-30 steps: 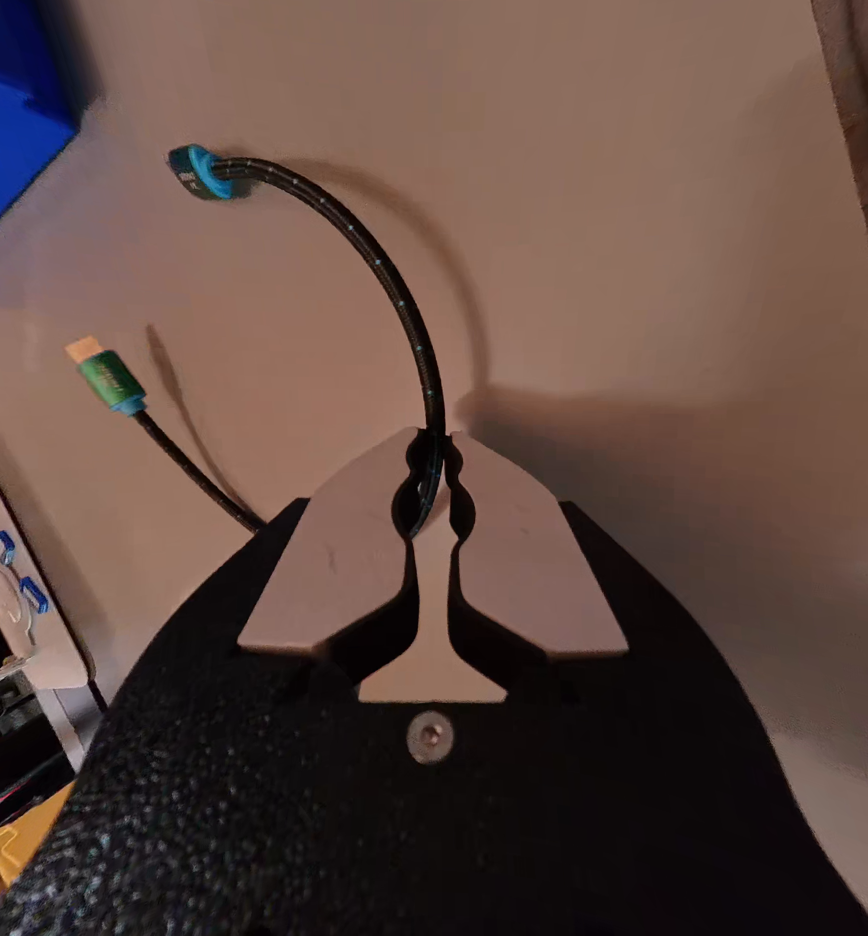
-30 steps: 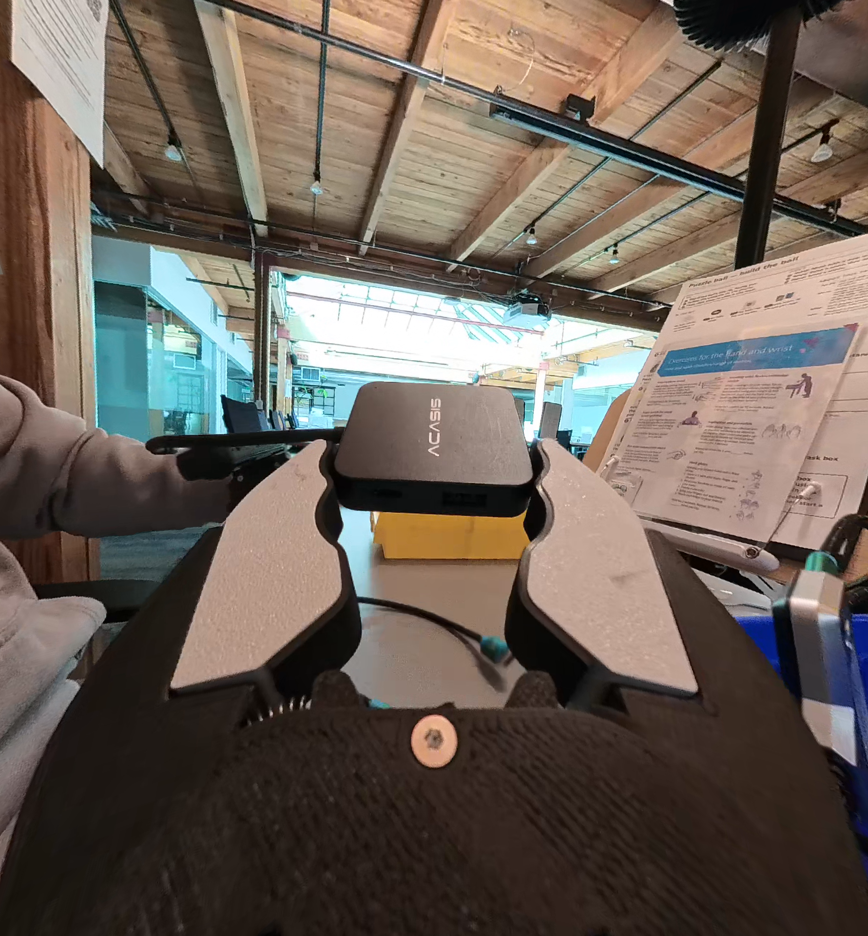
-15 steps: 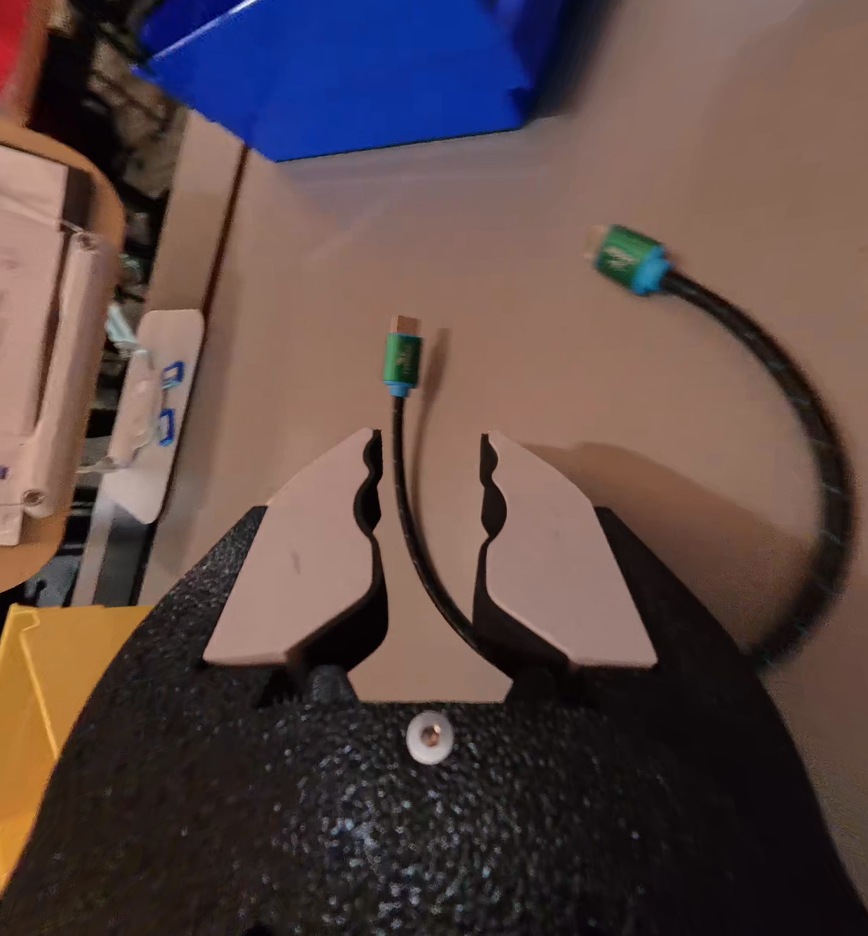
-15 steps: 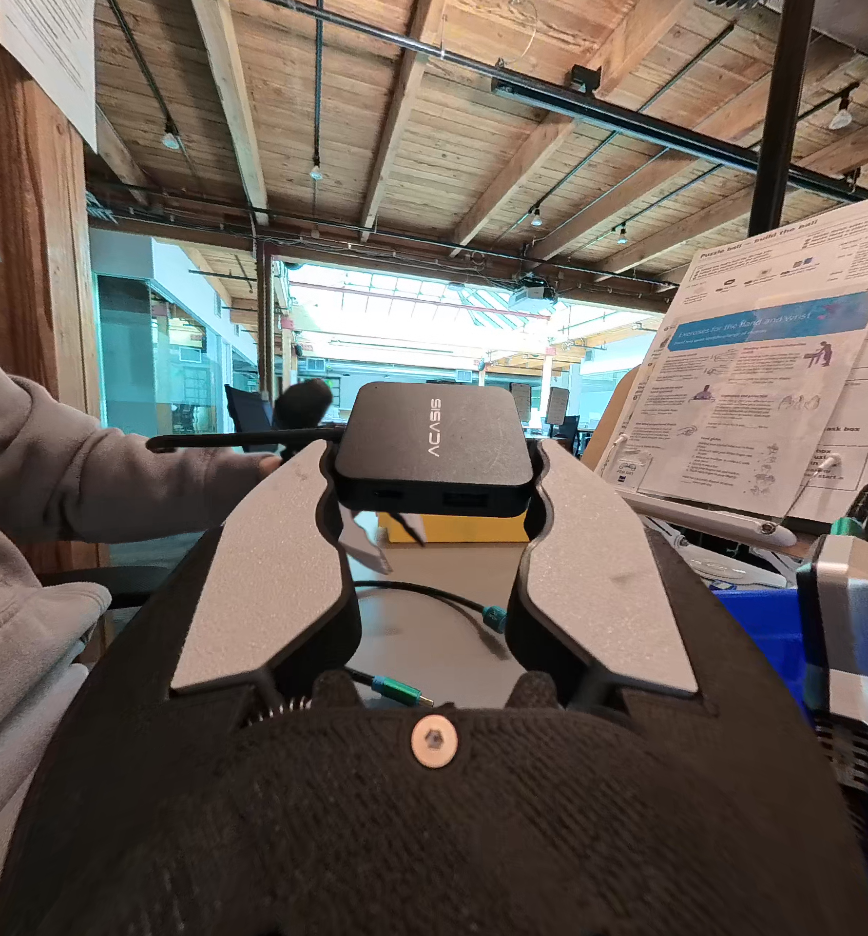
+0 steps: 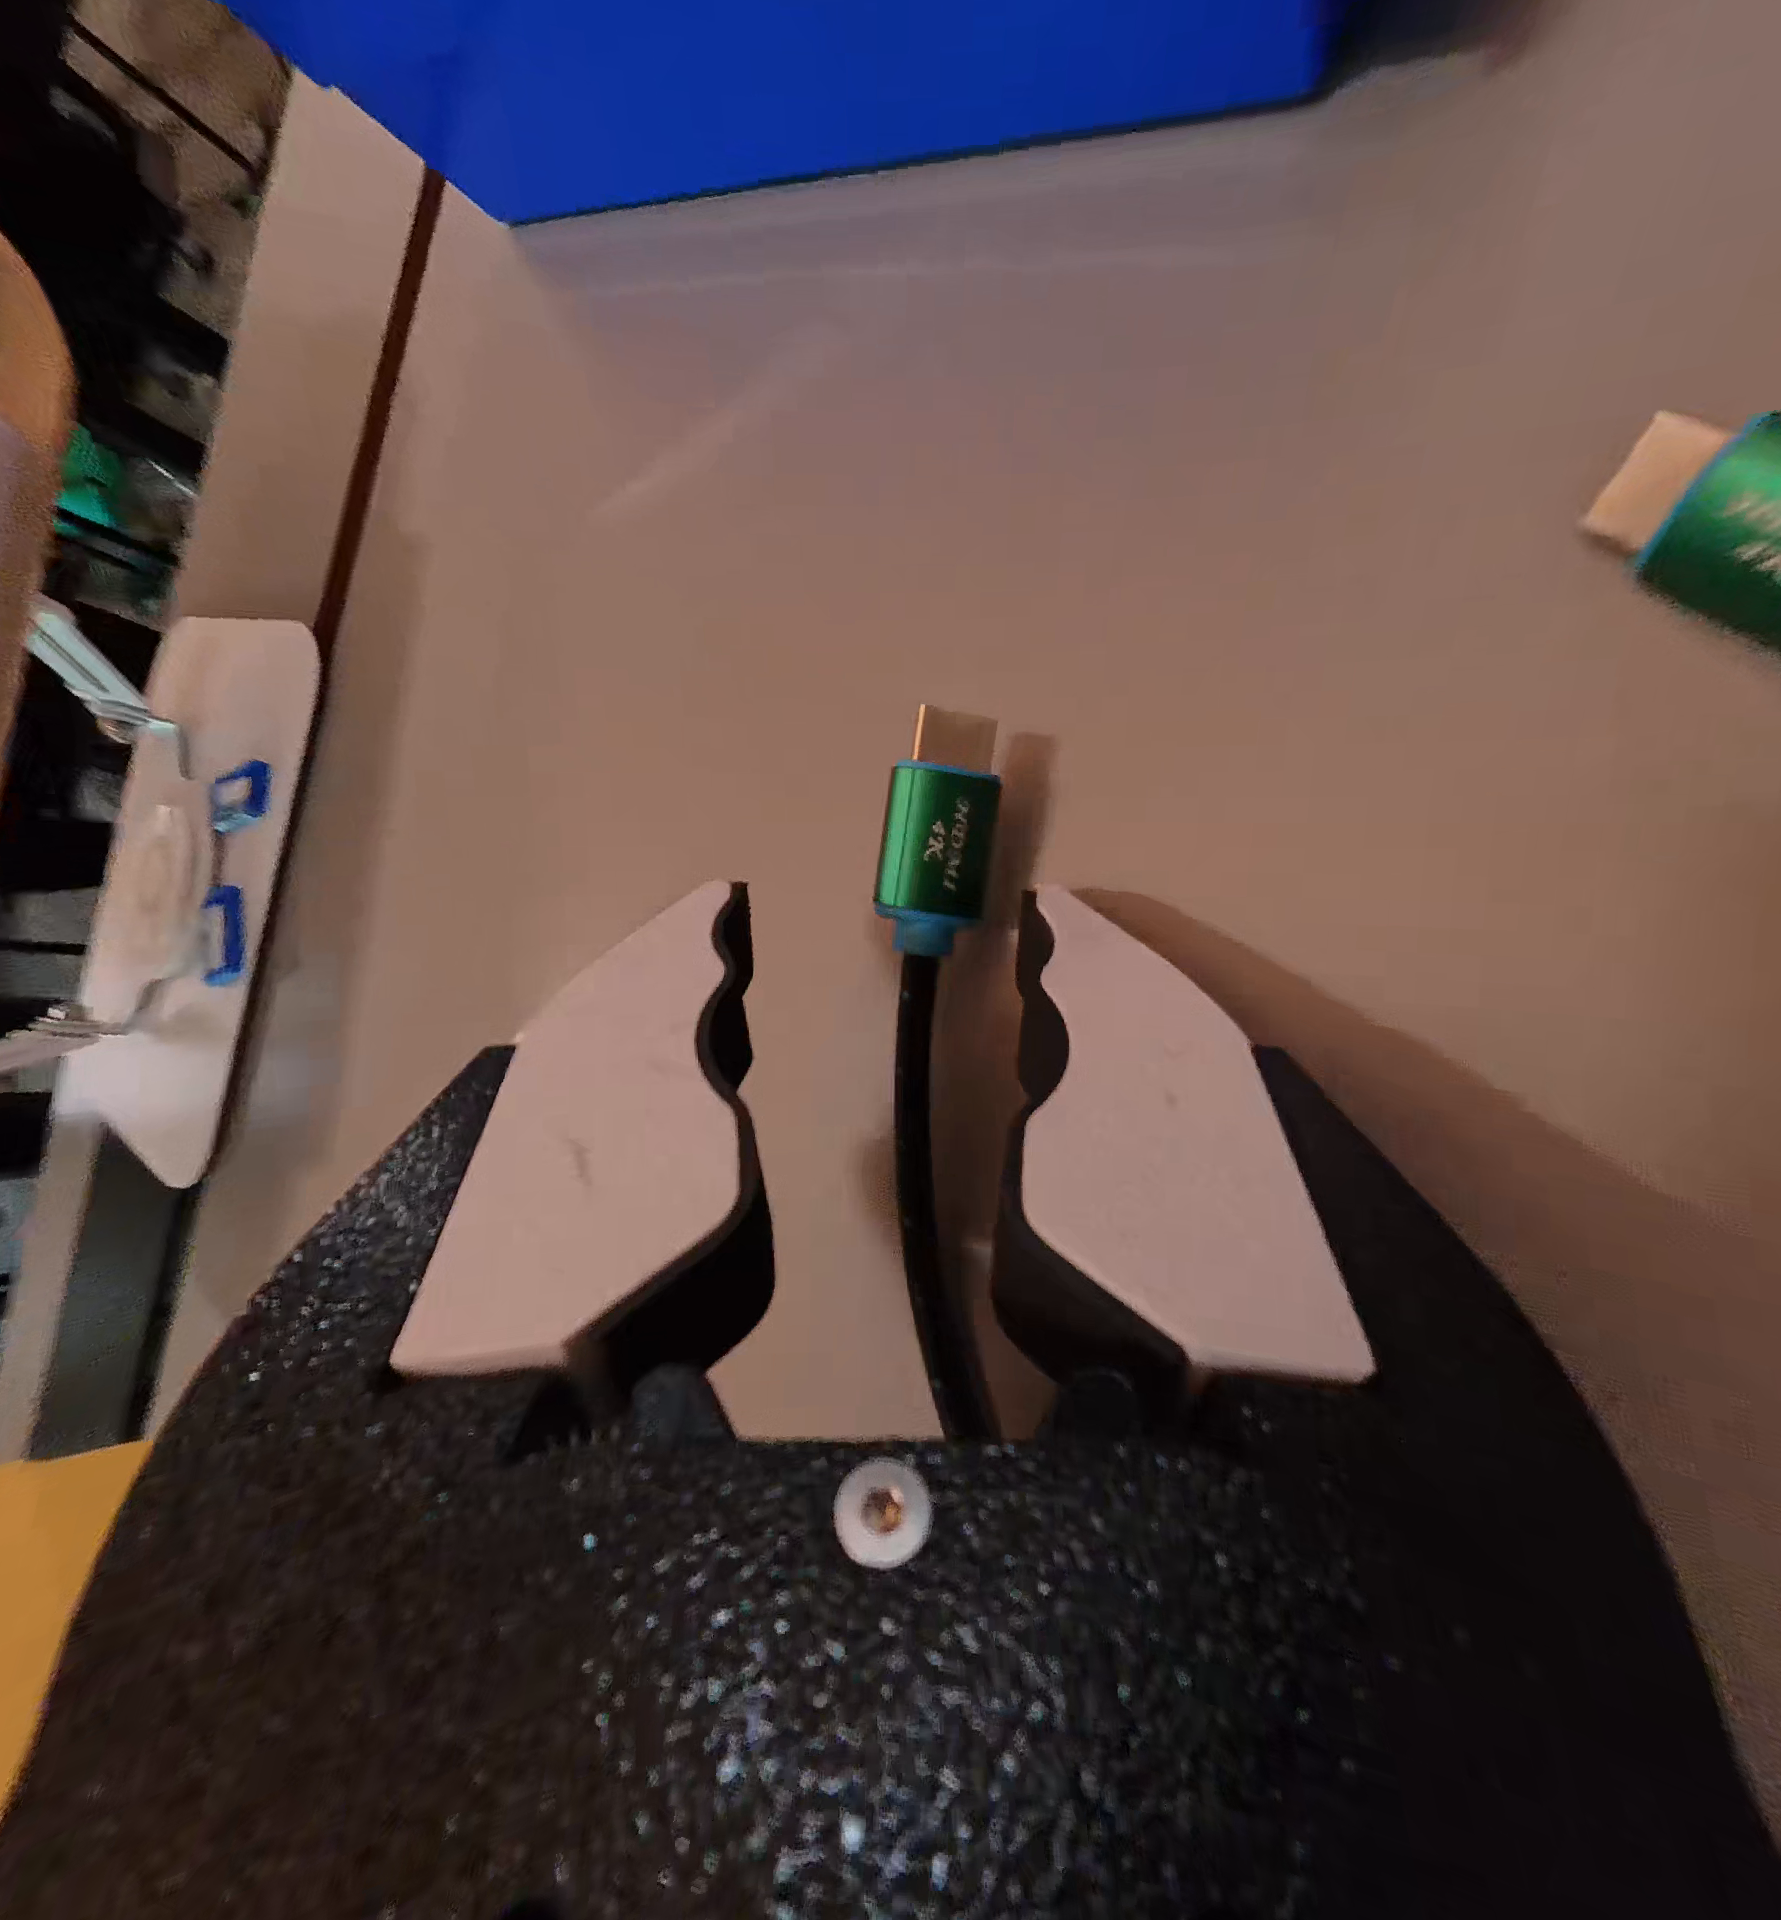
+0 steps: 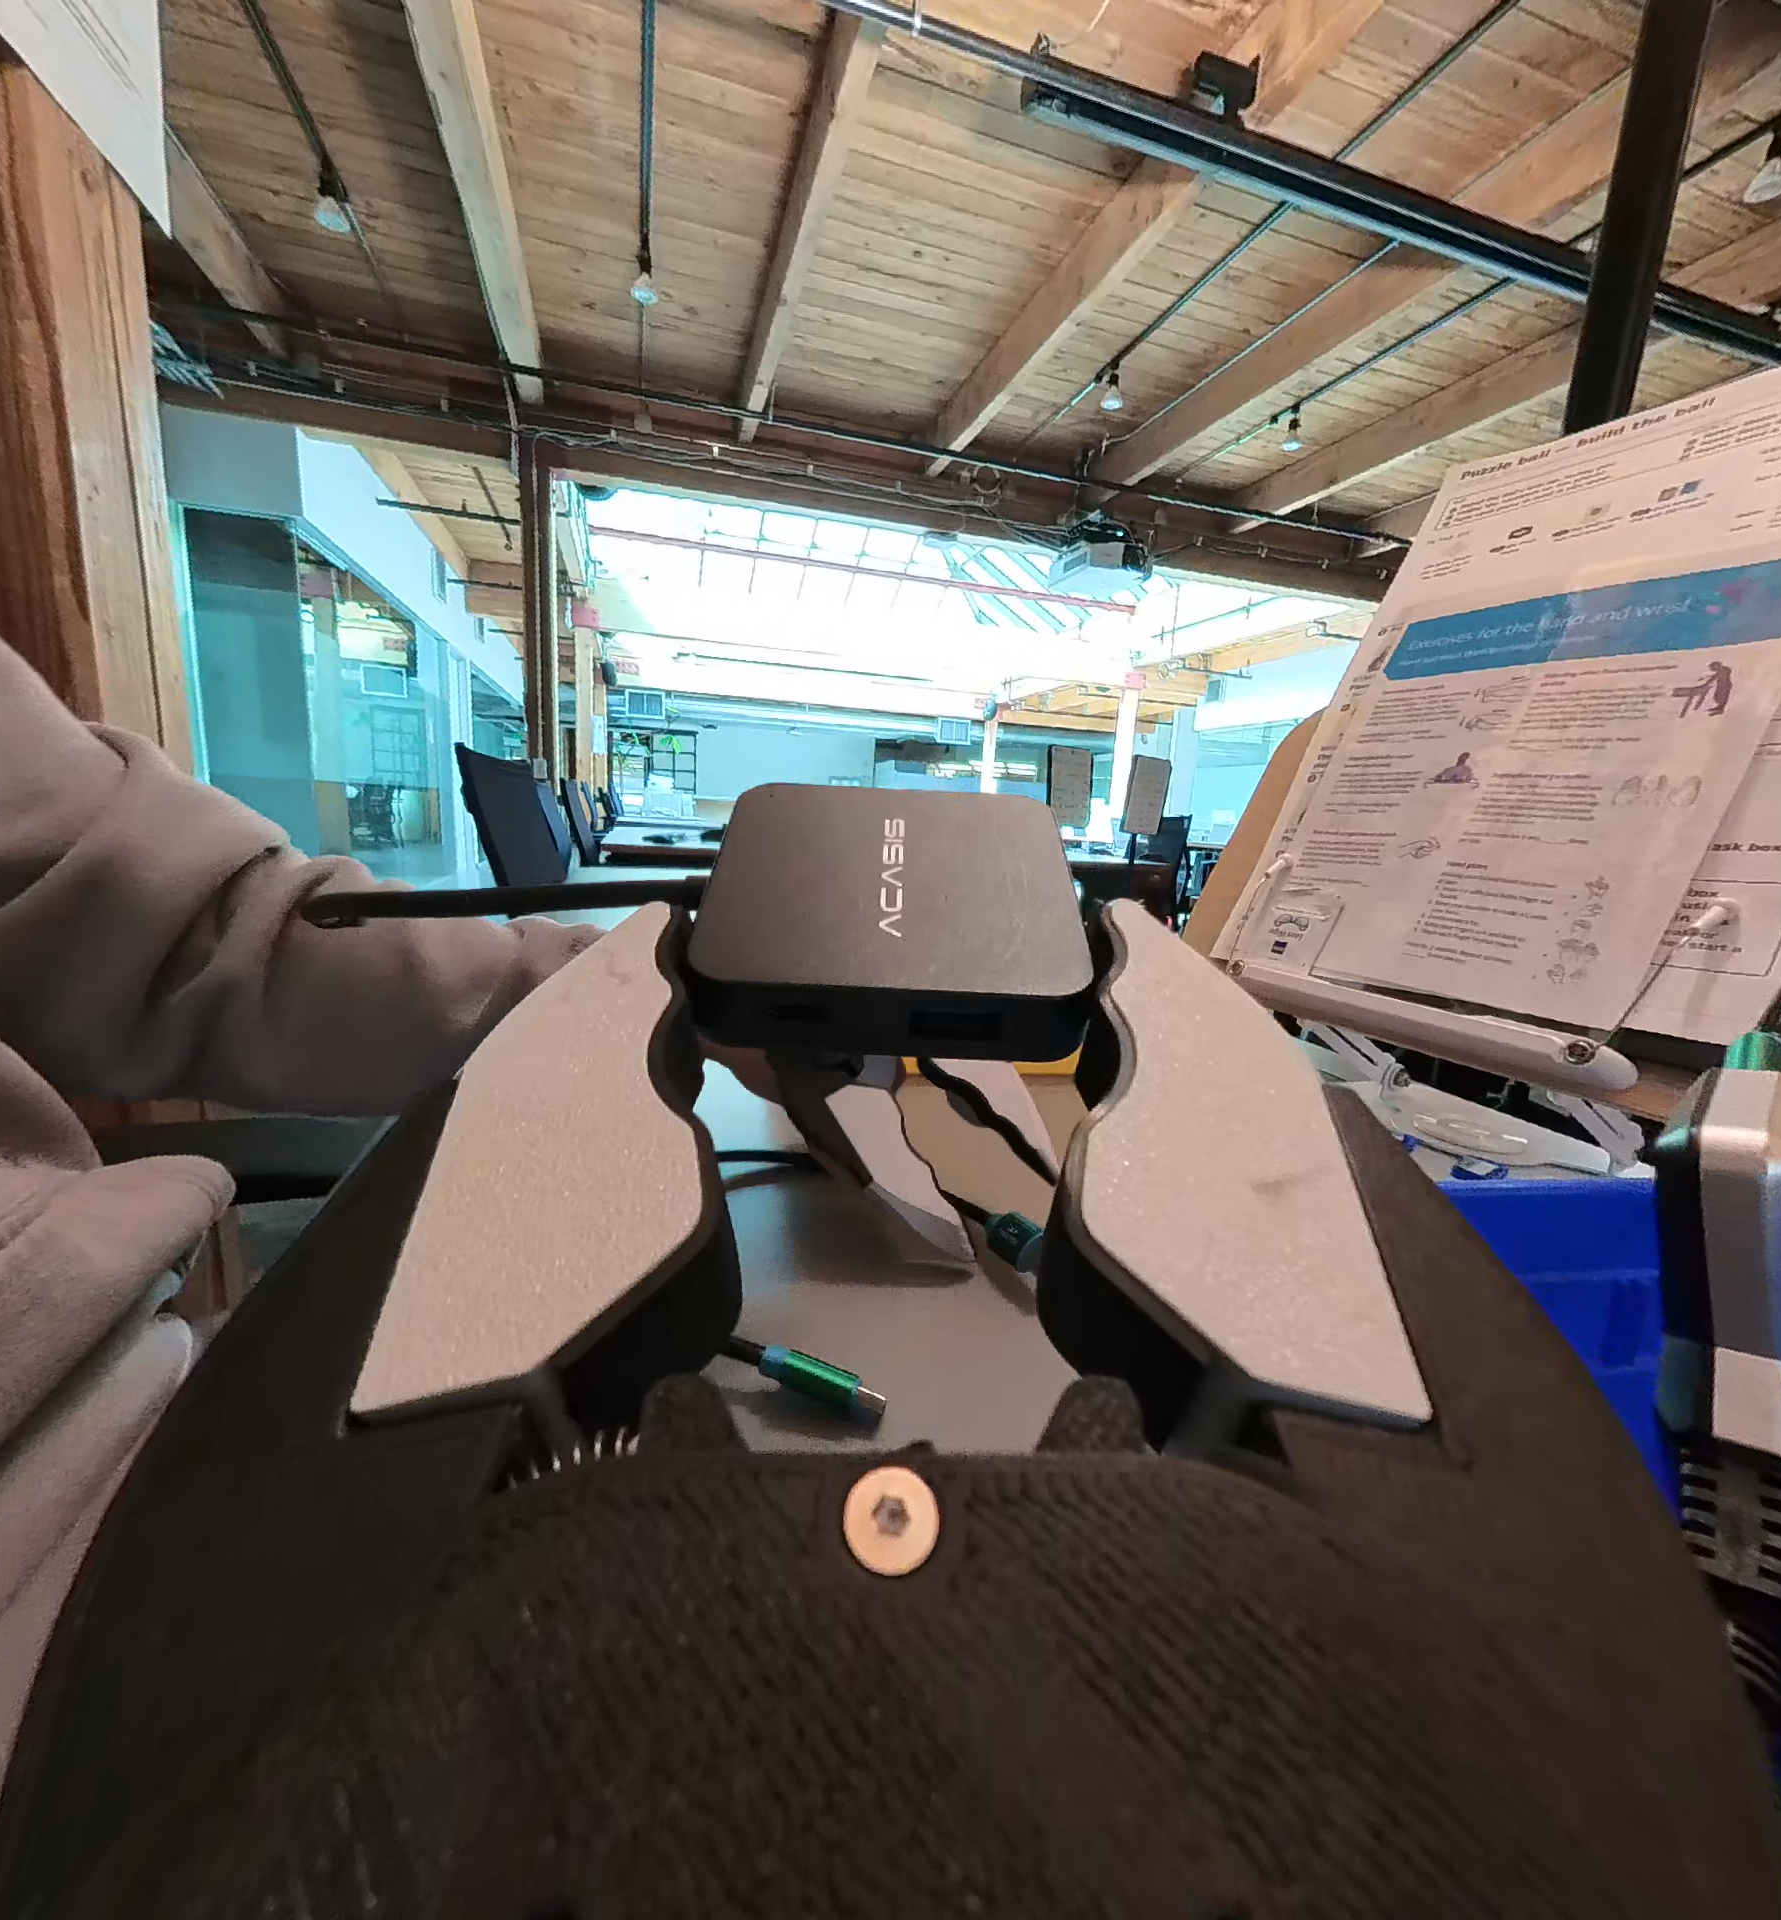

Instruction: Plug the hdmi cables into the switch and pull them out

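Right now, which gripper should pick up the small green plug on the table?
Left. The left gripper is open, with the small green plug and its black cable lying between its fingers on the table. The right gripper is shut on the black switch, so it is occupied.

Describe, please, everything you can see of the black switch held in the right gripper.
The switch is a flat, matte black box with rounded corners and pale lettering on its top face. The side facing the camera shows two ports, both empty. A thin black cord leaves its left side and runs level toward the person's grey sleeve. The right gripper is shut on it, clamping its two side edges, and holds it roughly level above the table. Nothing else visibly touches it.
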A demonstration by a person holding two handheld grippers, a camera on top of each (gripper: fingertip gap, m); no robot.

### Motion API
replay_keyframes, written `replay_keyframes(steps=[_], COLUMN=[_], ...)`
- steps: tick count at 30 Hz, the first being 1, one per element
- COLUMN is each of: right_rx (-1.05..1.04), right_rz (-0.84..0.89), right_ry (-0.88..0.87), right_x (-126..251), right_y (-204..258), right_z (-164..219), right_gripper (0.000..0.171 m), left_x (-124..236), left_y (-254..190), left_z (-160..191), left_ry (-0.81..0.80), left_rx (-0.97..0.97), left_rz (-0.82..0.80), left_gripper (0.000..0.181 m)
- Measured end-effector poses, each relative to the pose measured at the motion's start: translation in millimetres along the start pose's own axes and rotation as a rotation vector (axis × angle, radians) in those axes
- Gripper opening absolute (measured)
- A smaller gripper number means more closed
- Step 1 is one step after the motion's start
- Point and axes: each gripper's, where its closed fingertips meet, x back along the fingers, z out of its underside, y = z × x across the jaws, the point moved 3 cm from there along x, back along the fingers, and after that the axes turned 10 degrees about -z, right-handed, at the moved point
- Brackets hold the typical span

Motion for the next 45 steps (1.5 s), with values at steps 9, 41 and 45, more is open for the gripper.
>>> replay_keyframes(steps=[9, 41, 45], right_rx=[-0.003, -0.032, -0.037], right_rz=[-0.006, -0.046, -0.057], right_ry=[0.015, 0.067, 0.088], right_x=[-2.0, 1.6, 0.1], right_y=[0.4, 5.6, 6.9], right_z=[3.6, 7.8, 10.7], right_gripper=[0.072, 0.072, 0.072], left_x=[-2.4, 84.0, 133.0], left_y=[0.0, 41.2, 46.2], left_z=[-0.9, -55.2, -89.7], left_ry=[-0.022, -0.099, -0.185], left_rx=[-0.248, 0.255, 0.199], left_rz=[-0.294, 0.231, 0.32], left_gripper=[0.041, 0.02, 0.02])
